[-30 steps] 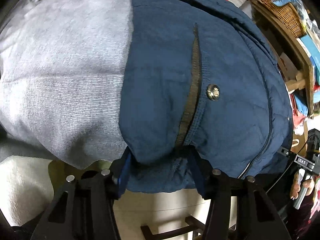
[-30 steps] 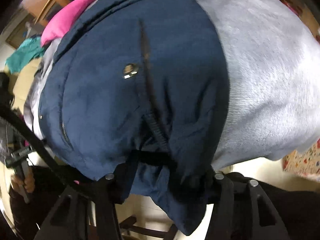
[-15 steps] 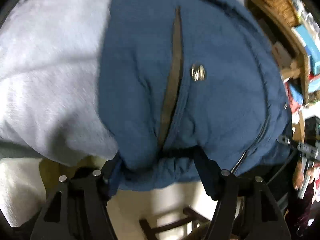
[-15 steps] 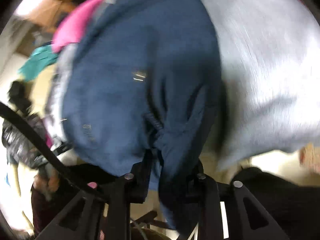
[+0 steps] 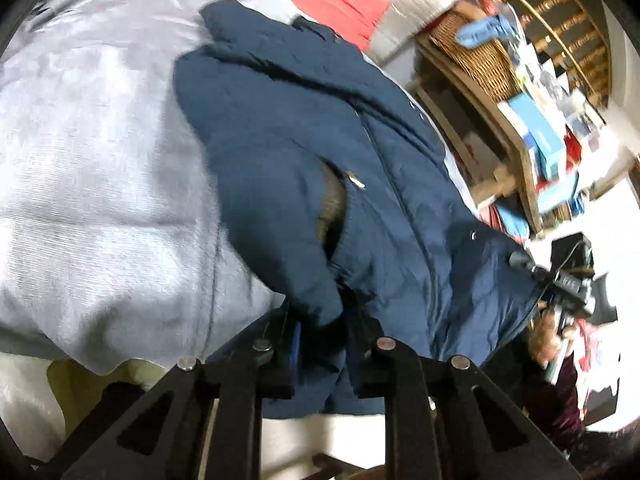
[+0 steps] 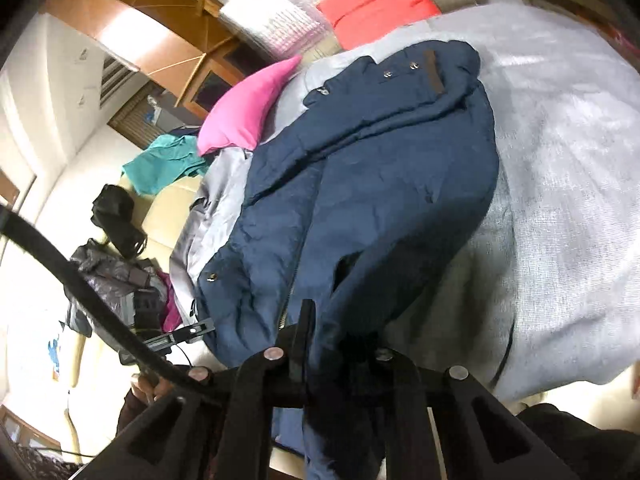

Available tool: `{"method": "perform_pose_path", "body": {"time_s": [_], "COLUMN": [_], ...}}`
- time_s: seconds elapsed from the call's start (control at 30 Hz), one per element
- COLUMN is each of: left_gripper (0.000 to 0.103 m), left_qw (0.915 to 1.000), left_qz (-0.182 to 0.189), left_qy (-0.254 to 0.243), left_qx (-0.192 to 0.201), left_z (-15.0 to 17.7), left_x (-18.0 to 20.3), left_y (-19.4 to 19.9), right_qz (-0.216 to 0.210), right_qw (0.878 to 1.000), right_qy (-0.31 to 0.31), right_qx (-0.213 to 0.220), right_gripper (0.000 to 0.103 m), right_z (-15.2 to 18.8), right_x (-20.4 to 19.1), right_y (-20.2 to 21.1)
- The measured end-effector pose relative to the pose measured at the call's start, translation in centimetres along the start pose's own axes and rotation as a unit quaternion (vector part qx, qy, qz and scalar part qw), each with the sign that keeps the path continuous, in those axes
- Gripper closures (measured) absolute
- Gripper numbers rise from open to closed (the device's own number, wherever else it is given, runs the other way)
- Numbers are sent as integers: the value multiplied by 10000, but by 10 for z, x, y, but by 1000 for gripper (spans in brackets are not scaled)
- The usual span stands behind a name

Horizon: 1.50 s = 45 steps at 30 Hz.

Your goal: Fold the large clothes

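A navy padded jacket point(image 5: 320, 128) with snap buttons and a brown-lined pocket lies on a grey blanket point(image 5: 92, 184). My left gripper point(image 5: 322, 320) is shut on the jacket's near hem beside the pocket. In the right wrist view the same jacket point(image 6: 380, 168) stretches away over the grey blanket point(image 6: 560, 184), collar at the far end. My right gripper point(image 6: 340, 340) is shut on the hem's other corner, and dark cloth bunches between its fingers. Both hem corners are lifted off the blanket.
Pink cushion point(image 6: 248, 116) and red cushion point(image 6: 376, 4) lie at the far end. Teal clothes point(image 6: 168, 160) and dark bags point(image 6: 116, 216) sit left. A wicker basket point(image 5: 480, 52) and a cluttered wooden shelf point(image 5: 540, 148) stand right. The other gripper point(image 5: 560, 284) shows at right.
Both grippers have closed tighter on the hem and pulled back and up. The view has widened, so the whole jacket, the collar and the cushions show now.
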<state>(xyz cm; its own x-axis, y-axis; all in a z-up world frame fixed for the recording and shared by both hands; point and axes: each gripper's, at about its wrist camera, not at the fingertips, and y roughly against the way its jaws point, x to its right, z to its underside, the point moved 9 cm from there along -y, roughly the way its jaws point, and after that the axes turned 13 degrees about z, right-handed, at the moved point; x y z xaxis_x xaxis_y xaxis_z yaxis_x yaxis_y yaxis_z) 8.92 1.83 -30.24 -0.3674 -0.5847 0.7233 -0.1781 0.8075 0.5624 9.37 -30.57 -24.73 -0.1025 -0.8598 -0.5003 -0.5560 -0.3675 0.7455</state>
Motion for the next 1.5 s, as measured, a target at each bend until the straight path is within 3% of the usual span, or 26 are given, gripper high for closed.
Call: {"method": "perform_pose_path", "body": {"time_s": [0.1,0.17,0.23,0.3,0.4,0.57,0.73,0.9,1.13,1.37,1.5], "left_gripper": [79,74,74,83,86,89,90,92,92,95,95], "left_qw": [9970,9920,9914,9949,9988,9991,9926,9796,9666,9604,9612], "left_qz": [-486,-737,-812,-580,-72,365,558,625,403,219,-24], "left_qy": [269,255,52,-22,-1,-200,-124,277,719,1041,900], "left_qx": [-540,-995,-1027,-824,-479,108,1070,1890,2426,2575,2608], "left_z": [10,23,21,13,-4,-56,-126,-190,-271,-319,-350], "left_x": [-21,-28,-23,-8,13,53,55,31,-13,-63,-74], "left_y": [-19,-37,-39,-37,-26,-4,15,28,4,-6,-8], "right_qz": [188,362,428,449,405,139,-210,-460,-487,-451,-588], "right_qw": [9963,9941,9931,9946,9968,9989,9941,9767,9685,9634,9596], "right_qy": [-218,-300,-310,-90,185,359,-115,-904,-1479,-2001,-2149], "right_qx": [-816,-977,-1050,-927,-659,258,1053,1890,1945,1725,1719], "right_gripper": [85,81,80,81,90,91,91,91,91,91,91], "right_z": [21,32,34,31,19,-35,-97,-166,-244,-301,-323], "right_x": [14,21,23,17,3,-18,-18,6,29,51,63], "right_y": [-40,-57,-64,-60,-43,-4,6,3,-57,-122,-138]}}
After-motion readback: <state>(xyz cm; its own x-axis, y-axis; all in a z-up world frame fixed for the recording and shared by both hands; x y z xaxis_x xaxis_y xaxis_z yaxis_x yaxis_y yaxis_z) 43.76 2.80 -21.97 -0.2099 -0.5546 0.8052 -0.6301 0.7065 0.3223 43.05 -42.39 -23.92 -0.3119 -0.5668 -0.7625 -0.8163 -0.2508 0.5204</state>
